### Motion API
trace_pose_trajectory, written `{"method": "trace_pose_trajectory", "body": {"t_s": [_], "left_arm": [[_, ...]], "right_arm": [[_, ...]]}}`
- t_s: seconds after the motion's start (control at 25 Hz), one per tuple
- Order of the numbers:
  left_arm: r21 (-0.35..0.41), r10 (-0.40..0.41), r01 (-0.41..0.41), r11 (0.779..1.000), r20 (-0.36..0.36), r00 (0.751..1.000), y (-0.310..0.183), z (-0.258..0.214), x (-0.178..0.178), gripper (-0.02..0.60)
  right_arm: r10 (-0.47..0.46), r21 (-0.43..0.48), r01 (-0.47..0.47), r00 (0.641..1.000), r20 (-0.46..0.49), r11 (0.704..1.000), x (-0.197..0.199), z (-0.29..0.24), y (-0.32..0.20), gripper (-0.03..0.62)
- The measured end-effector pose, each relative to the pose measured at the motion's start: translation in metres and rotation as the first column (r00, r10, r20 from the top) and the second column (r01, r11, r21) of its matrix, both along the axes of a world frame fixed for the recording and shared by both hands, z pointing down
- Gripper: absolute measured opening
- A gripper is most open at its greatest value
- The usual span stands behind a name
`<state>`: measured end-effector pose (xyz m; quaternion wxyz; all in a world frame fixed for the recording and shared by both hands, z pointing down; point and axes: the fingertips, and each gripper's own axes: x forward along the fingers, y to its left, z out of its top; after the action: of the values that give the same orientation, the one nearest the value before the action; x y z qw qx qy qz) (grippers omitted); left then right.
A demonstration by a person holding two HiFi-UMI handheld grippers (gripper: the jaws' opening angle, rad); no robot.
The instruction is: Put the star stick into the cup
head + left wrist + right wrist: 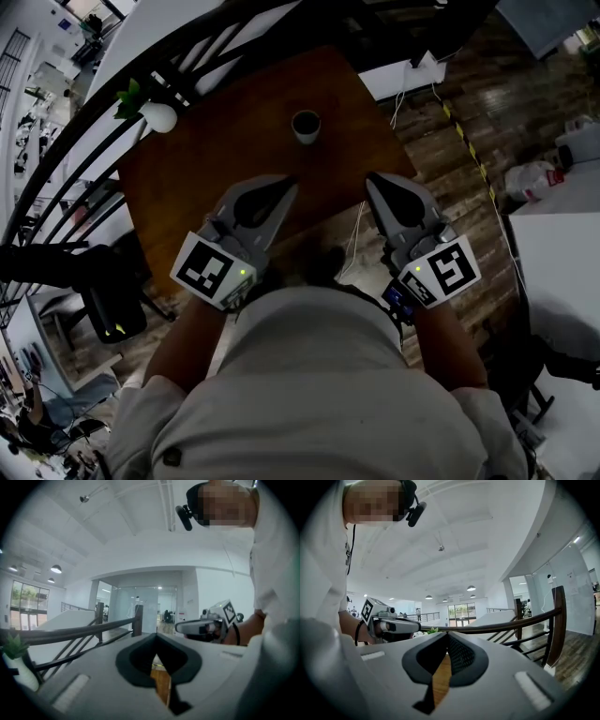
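A small dark cup (306, 126) with a pale rim stands upright on the brown wooden table (216, 169), toward its far side. No star stick shows in any view. My left gripper (287, 183) (157, 635) hangs over the table's near part, shut and holding nothing. My right gripper (373, 179) (447, 634) is level with it at the table's right edge, also shut and holding nothing. Both point toward the cup and are well short of it. Each gripper view looks out level, so the cup is hidden there.
A white vase with a green plant (155, 114) stands at the table's far left corner. A dark curved railing (103, 141) runs behind and left of the table. Wood floor with cables and taped lines (464, 141) lies to the right.
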<state>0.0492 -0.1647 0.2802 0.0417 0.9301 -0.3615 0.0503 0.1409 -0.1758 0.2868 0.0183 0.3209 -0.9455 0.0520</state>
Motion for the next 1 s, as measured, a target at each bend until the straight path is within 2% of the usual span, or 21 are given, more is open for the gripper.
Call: {"method": "trace_pose_trajectory", "body": {"t_s": [0.36, 0.76, 1.0], "left_arm": [[-0.005, 0.041, -0.041, 0.999, -0.031, 0.999, 0.035, 0.0, -0.066, 0.003], [0.0, 0.121, -0.121, 0.993, -0.034, 0.992, 0.097, 0.007, -0.155, 0.003], [-0.031, 0.163, -0.164, 0.986, -0.049, 0.985, 0.132, 0.015, -0.196, 0.003]], "right_arm": [[0.026, -0.008, -0.026, 1.0, -0.009, 1.0, -0.066, 0.005, 0.034, 0.006], [0.094, 0.019, -0.094, 0.995, -0.018, 0.995, -0.156, 0.002, 0.097, 0.006], [0.148, 0.016, -0.148, 0.989, -0.017, 0.989, -0.198, 0.003, 0.135, 0.006]]}}
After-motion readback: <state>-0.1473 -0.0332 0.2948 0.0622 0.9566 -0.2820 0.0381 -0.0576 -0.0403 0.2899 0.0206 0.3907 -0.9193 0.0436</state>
